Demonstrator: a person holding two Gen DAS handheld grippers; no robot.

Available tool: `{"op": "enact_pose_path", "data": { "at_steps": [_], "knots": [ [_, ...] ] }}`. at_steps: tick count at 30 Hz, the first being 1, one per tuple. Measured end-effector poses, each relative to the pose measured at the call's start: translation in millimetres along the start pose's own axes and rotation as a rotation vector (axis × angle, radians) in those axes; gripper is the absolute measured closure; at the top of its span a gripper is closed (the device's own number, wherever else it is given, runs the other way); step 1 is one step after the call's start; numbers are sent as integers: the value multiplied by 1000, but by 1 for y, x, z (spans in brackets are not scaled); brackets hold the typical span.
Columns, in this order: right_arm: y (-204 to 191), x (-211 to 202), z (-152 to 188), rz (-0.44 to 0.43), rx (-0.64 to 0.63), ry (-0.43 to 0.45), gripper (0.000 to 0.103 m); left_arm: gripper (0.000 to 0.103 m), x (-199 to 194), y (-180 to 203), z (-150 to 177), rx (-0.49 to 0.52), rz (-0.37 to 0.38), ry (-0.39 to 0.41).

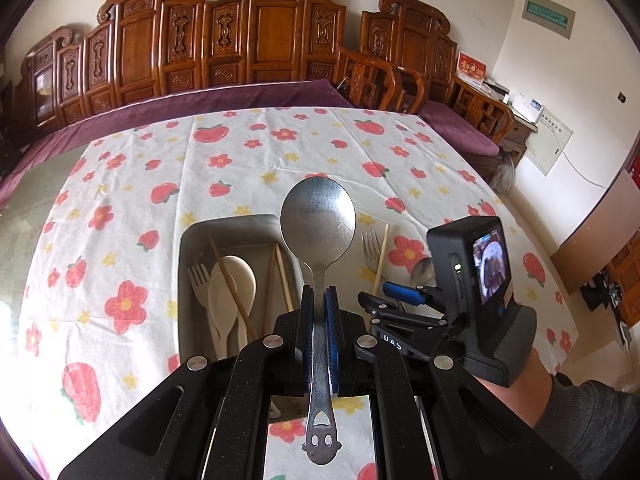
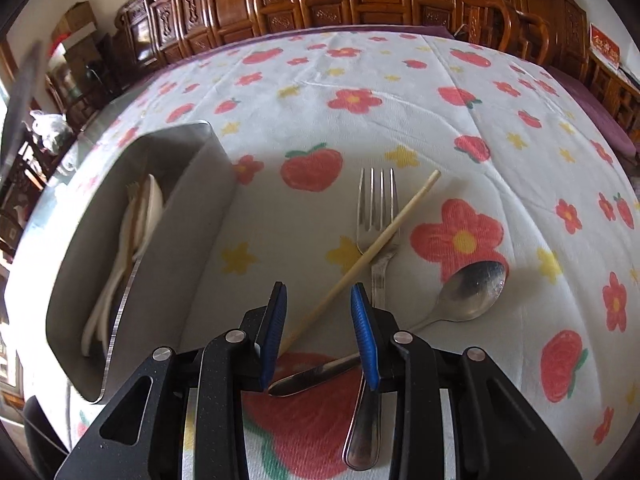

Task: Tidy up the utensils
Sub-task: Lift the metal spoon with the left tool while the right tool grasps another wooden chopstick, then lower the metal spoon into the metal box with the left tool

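My left gripper (image 1: 319,296) is shut on the handle of a large metal spoon (image 1: 318,218), held bowl-up above the right edge of a grey tray (image 1: 185,248). The tray holds a pale fork, pale spoons (image 1: 232,284) and chopsticks (image 1: 282,272). My right gripper (image 2: 318,292) is open, low over the cloth, its jaws on either side of a wooden chopstick (image 2: 372,248). The chopstick lies across a metal fork (image 2: 378,208). A small metal spoon (image 2: 472,292) lies to the right of them. In the left wrist view the right gripper (image 1: 400,300) sits right of the tray.
The table has a white cloth (image 2: 360,80) printed with red flowers and strawberries. The grey tray's wall (image 2: 188,208) stands just left of my right gripper. A carved wooden bench (image 1: 260,40) with a purple cushion runs behind the table. Chairs stand at the back right.
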State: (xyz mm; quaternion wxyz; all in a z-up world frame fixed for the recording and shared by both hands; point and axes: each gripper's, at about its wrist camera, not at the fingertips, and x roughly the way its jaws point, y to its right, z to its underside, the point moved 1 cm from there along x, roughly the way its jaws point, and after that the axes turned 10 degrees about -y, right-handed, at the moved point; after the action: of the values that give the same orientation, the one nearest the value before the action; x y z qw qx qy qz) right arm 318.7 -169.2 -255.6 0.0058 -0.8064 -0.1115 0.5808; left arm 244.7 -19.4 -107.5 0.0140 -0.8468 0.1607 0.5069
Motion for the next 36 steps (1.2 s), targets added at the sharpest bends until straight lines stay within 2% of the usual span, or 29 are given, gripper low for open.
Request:
{"op": "enact_pose_path", "data": {
  "at_steps": [2,6,8,13,27,36],
  "knots": [
    [-1,1,0,14,-7,-5,68,98,-3,-2,0,-2,-3,5],
    [-1,-1,2,61,-19,-28,80,98,-10,-3,2,-3,-7,12],
    [3,-3,5,70,-15,-41,89,98,-14,-3,4,-1,-8,17],
    [14,-12,11,81,5,-39,96,98,-19,-2,6,-4,-14,25],
    [18,-68,30,44,-33,82,97,98,-13,-20,12,-34,-47,15],
    [-1,-96,37,-28,-90,131,97,98,21,-50,13,-69,-82,-50]
  ]
}}
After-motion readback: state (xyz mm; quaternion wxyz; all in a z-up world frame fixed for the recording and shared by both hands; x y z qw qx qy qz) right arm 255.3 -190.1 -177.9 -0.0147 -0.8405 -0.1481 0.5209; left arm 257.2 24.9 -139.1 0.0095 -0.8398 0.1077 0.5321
